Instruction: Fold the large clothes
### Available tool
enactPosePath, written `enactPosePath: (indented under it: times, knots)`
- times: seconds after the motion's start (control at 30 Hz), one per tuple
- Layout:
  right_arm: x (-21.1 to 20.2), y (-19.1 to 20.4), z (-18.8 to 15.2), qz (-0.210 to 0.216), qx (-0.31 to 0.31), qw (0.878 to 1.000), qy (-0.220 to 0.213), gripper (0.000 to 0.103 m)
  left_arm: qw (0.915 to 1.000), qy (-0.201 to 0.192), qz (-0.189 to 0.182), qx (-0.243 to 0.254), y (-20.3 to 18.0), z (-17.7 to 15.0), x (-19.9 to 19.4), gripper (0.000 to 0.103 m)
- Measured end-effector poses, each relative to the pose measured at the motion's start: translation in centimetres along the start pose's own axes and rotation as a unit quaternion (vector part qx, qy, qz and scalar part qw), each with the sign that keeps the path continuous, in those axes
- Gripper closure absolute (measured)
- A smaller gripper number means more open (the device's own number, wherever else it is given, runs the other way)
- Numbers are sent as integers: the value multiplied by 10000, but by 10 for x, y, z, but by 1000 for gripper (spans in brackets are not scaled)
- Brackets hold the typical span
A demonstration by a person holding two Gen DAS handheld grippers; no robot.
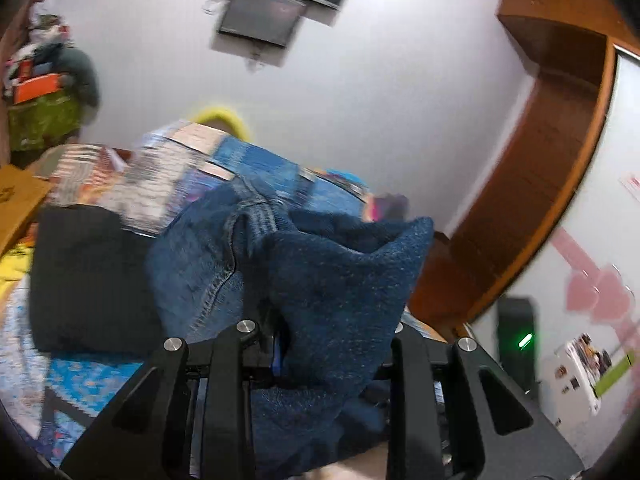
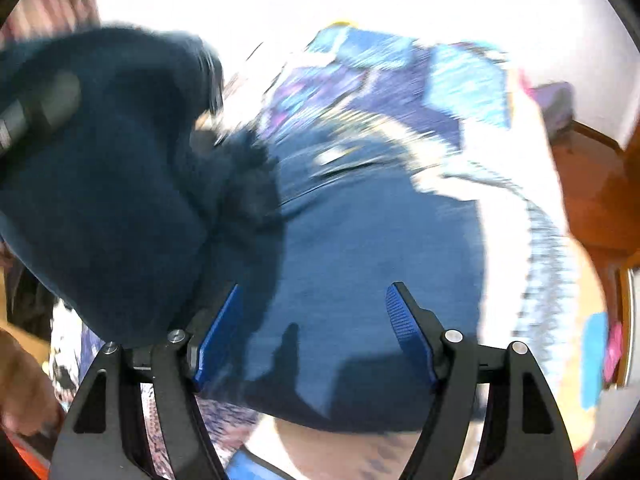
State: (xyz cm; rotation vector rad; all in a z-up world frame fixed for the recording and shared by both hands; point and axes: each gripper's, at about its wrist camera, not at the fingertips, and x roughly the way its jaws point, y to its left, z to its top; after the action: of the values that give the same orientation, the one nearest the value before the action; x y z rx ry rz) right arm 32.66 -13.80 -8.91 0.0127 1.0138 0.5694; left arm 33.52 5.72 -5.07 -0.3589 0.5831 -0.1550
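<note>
A pair of blue denim jeans (image 1: 208, 264) lies on a patterned bed cover (image 1: 168, 176). My left gripper (image 1: 320, 344) is shut on a raised fold of the jeans (image 1: 344, 280), which covers its fingertips. In the right wrist view the jeans (image 2: 360, 264) spread flat below my right gripper (image 2: 312, 328). Its blue-padded fingers (image 2: 408, 328) stand wide apart and hold nothing. A lifted dark blue bulk of the cloth (image 2: 104, 184) hangs at the left. This view is motion-blurred.
A black garment (image 1: 88, 276) lies left of the jeans. A cardboard box (image 1: 20, 200) sits at the far left. A wooden door frame (image 1: 552, 160) stands on the right. Screens (image 1: 264, 12) hang on the white wall. A hand (image 2: 24, 392) shows at lower left.
</note>
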Motion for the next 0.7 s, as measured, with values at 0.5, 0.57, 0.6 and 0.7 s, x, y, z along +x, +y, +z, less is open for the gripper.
enactPosePath:
  times: [0.5, 0.57, 0.6, 0.7]
  knots:
    - [-81, -118, -56, -1159, 971, 9883, -217, 32, 9735, 1784, -312, 1397, -109, -111, 92, 74]
    - [-85, -117, -61, -1146, 941, 9888, -196, 32, 9717, 1810, -275, 1490, -113, -115, 85, 64]
    - [-88, -115, -61, -1134, 914, 9891, -215, 32, 9711, 1853, -303, 1475, -112, -116, 83, 58]
    - [-99, -108, -63, -1088, 809, 9902, -336, 32, 9690, 1937, -407, 1477, -112, -116, 73, 53]
